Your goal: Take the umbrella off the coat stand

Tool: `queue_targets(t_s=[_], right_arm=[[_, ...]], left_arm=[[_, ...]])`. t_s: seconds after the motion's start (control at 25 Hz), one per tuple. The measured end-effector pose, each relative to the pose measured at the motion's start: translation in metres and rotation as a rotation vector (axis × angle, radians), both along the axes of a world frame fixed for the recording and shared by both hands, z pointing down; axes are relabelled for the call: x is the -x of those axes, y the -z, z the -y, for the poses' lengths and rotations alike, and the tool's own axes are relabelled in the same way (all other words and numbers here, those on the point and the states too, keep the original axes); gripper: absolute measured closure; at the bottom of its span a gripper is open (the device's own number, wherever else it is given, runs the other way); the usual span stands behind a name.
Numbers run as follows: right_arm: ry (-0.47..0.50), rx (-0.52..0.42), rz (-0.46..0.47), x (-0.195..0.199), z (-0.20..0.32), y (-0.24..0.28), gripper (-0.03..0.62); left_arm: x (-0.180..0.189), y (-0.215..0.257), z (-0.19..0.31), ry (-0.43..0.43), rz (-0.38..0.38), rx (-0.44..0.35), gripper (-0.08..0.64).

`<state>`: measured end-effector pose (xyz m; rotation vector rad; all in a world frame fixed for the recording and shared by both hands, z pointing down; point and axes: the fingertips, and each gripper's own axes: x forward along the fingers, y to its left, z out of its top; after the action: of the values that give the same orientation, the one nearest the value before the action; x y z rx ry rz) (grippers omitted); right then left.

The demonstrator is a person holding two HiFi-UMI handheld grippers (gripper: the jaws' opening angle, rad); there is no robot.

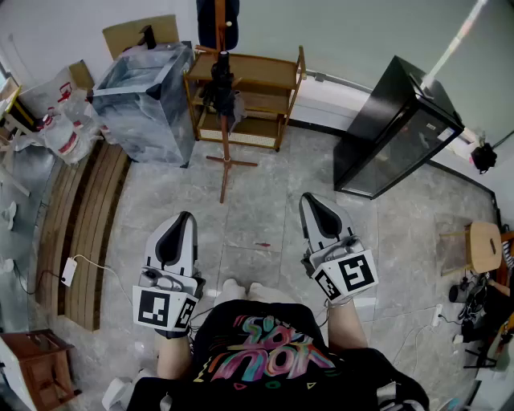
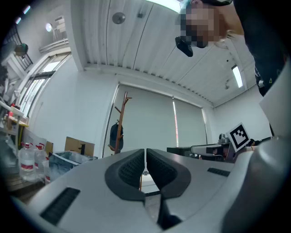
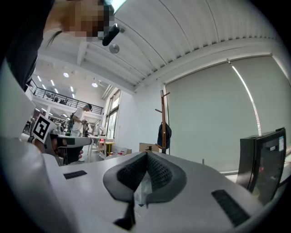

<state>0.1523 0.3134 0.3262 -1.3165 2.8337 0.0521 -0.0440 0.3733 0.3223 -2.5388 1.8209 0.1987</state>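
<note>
Grey tiled floor [image 1: 265,217] underfoot, and the left tool [image 1: 185,217] and right tool [image 1: 309,199] sit level at the waist, each with jaws pressed together on nothing, which I'd call sensible with the target well ahead. Further off, the dark navy folded umbrella [image 1: 206,24] hangs high on the slim wooden coat stand [image 1: 226,144]. Beside it, the plastic-wrapped grey bin [image 1: 144,104] hides its contents.

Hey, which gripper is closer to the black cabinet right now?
Right. In the head view the right gripper lies below-left of the black cabinet, not touching it; the left gripper is further left still, beyond the right one.
</note>
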Motion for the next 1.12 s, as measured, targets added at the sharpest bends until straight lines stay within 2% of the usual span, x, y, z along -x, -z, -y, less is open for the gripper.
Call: queue_targets(t_s=[0.28,0.68,0.92,1.12], right_arm=[[-0.002,-0.008,0.007,-0.017,-0.010,-0.002,0.578],[0.012,-0.003,0.038,-0.045,0.005,-0.008,0.577],[0.025,0.006,0.049,-0.038,0.035,-0.014,0.577],[0.034,0.003,0.047,-0.016,0.082,-0.025,0.577]], left_arm=[[-0.015,-0.001,-0.013,0.016,0.010,-0.001,0.526],[-0.038,-0.007,-0.007,0.052,0.015,-0.010,0.527],[-0.032,-0.012,0.023,0.059,0.017,-0.004,0.528],[-0.016,-0.022,0.073,0.052,0.017,-0.010,0.526]])
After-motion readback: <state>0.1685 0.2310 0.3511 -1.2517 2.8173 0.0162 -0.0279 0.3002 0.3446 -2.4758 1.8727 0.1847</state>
